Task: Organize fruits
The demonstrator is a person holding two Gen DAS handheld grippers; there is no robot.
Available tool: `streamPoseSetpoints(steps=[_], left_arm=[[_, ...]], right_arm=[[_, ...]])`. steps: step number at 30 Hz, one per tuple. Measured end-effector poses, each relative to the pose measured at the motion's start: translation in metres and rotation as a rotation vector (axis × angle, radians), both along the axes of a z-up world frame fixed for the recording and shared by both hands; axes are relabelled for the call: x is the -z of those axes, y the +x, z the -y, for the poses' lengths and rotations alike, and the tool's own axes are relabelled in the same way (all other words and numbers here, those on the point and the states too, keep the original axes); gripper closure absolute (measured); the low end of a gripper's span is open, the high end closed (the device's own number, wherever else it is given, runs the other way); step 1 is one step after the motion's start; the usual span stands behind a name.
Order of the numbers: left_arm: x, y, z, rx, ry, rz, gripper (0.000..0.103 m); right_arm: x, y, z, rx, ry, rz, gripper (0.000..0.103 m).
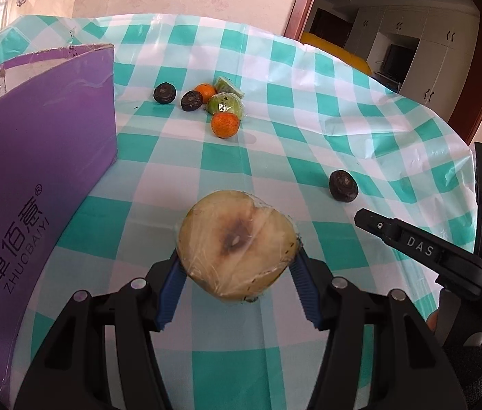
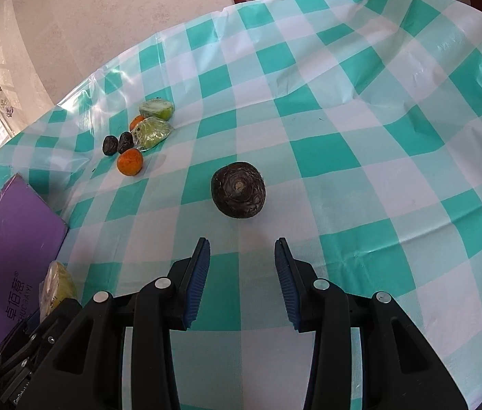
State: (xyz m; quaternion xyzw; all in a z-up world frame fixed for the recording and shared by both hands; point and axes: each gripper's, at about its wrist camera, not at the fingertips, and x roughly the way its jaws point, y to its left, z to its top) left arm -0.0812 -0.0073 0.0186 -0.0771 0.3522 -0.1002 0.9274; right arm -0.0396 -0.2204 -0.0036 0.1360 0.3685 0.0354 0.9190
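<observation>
My left gripper [image 1: 237, 256] is shut on a pale yellow fruit half [image 1: 237, 235] wrapped in cling film, cut face up, just above the checked tablecloth. The same fruit half [image 2: 57, 285] shows at the lower left of the right wrist view. A dark round fruit [image 2: 238, 189] lies alone on the cloth, a short way ahead of my right gripper [image 2: 242, 244]. That gripper's blue pads stand apart with nothing between them. The dark fruit [image 1: 342, 185] also shows to the right in the left wrist view.
A purple cardboard box [image 1: 36, 171] stands open at the left. Farther back lies a cluster: two oranges [image 1: 225, 124], two wrapped green halves [image 1: 224, 104] and two dark fruits [image 1: 164, 93]. The tablecloth [image 1: 412, 143] drops off at the right edge.
</observation>
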Motion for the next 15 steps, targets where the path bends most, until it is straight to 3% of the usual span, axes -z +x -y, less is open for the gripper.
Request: streamPoseSetpoints(steps=[10,15], left_arm=[[-0.006,-0.014,-0.018,-0.034,0.064,0.015,0.045],[-0.004,0.011,-0.014,0.027,-0.005,-0.070,0.040]], right_arm=[[-0.001,-0.017,-0.018,-0.061,-0.010,0.007,0.064],[0.004,-0.015,0.009,0.012,0.064,-0.023,0.063]])
